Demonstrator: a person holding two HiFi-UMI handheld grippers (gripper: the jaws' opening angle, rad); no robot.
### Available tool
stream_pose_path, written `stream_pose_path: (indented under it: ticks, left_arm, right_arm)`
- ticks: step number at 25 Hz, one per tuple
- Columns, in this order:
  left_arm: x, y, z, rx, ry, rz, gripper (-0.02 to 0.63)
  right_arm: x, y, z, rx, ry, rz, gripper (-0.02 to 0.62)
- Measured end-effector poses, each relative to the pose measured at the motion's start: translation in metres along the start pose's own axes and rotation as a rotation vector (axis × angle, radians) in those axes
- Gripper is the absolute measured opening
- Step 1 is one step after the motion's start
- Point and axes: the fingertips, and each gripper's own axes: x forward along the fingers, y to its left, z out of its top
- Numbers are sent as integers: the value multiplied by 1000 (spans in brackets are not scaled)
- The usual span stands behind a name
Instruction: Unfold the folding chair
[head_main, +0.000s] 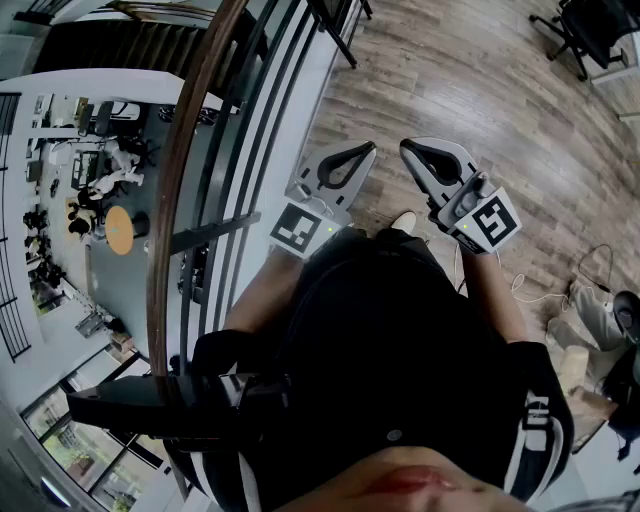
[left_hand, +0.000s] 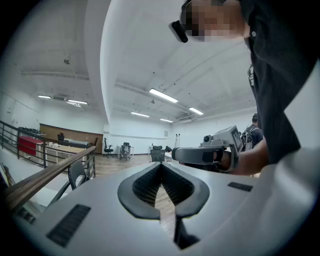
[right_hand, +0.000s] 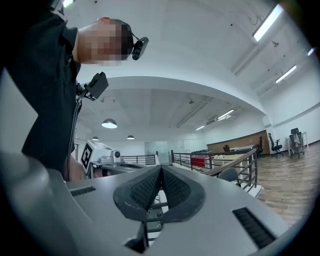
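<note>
Stands in a black shirt (head_main: 380, 340) on a brown wood-plank floor (head_main: 470, 80), one pale shoe tip (head_main: 403, 220) showing just ahead of the body. Holds the left gripper (head_main: 362, 152) and the right gripper (head_main: 415, 150), both grey plastic, side by side in front of the chest, level, near each other but not touching. Carries a black-and-white marker cube (head_main: 297, 228) at the rear of the left one and another marker cube (head_main: 492, 222) at the rear of the right. Presses the left gripper's dark ribbed fingers (left_hand: 147, 182) together at the tips, with nothing caught between them. Shows the same on the right: dark ribbed fingers (right_hand: 145, 187) closed tip to tip on nothing.

Stands just beside a black metal railing with a brown wooden handrail (head_main: 185, 170), on the left. Looks past it down to a lower level with a round orange tabletop (head_main: 120, 228).

Faces, farther along the railing, a dark chair with a rounded back and a slanting leg (left_hand: 77, 172), upright just beside the rails and well apart from both grippers; cannot tell whether folded or open, nor for certain that it folds.

Takes in, at the far end, black office chairs (head_main: 585, 35) on the wood floor and a white ceiling with long strip lights (left_hand: 162, 95).
</note>
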Motion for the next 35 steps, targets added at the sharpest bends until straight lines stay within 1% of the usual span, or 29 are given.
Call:
stream_pose_path:
  ticks: [5,11,15,17,21,27,31,35]
  left_arm:
    - [-5,-5,2,-3,8,4,5]
    - [-2,-5,1,0,16,2,5]
    - [-4,-6,1,-10,13,-7,5]
    - [-3,-10,2,2,12,-18,5]
    - [0,-18,0,6,17,-22,4]
    - [6,-24,-3,-1,26,-23,5]
    - [13,-29,-4,-6,33,-13,4]
    - [25,-40,-7,-11,34,-10,5]
  right_arm:
    - [-5,5,-12,5,44,6,8]
    - [-6,7,-15,7,52,12,8]
    - [-6,7,-13,35,44,13,8]
    - [-8,7,-10,42,30,17,8]
    - [-15,11,-5,7,12,37,6]
    - [-22,9,-7,29,16,42,8]
    - [-33,2,-8,19,24,29,8]
    - [-43,-4,-5,1,16,43,8]
